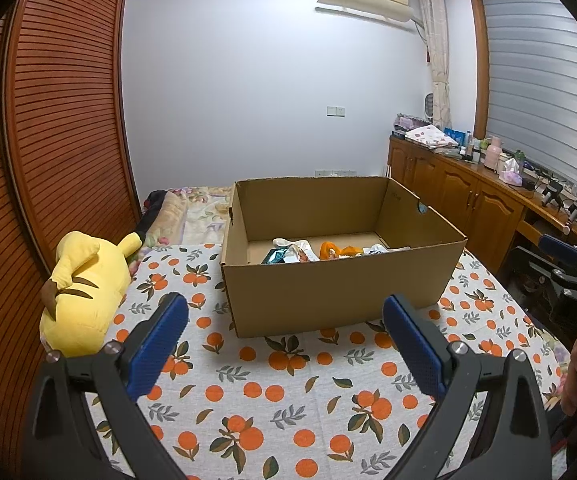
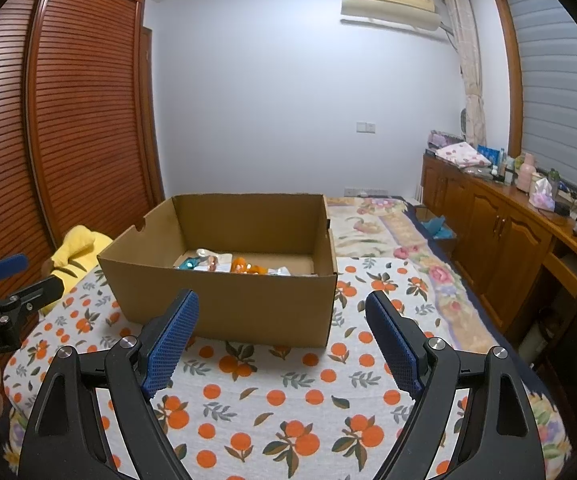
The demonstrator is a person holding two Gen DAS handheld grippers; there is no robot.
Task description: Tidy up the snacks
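An open cardboard box [image 1: 340, 296] stands on the orange-print sheet; it also shows in the right wrist view [image 2: 232, 304]. Several snack packets [image 1: 316, 253] lie on its floor, teal, white and orange; they show in the right wrist view [image 2: 232, 265] too. My left gripper [image 1: 284, 336] is open and empty, held above the sheet in front of the box. My right gripper [image 2: 282, 336] is open and empty, also in front of the box. Each gripper appears at the edge of the other's view, the right one [image 1: 568, 276] and the left one [image 2: 12, 292].
A yellow plush toy [image 1: 84, 296] lies left of the box by the slatted wardrobe [image 1: 48, 140]. A wooden sideboard [image 2: 508, 240] with clutter runs along the right. A floral blanket [image 2: 384, 232] lies behind the box.
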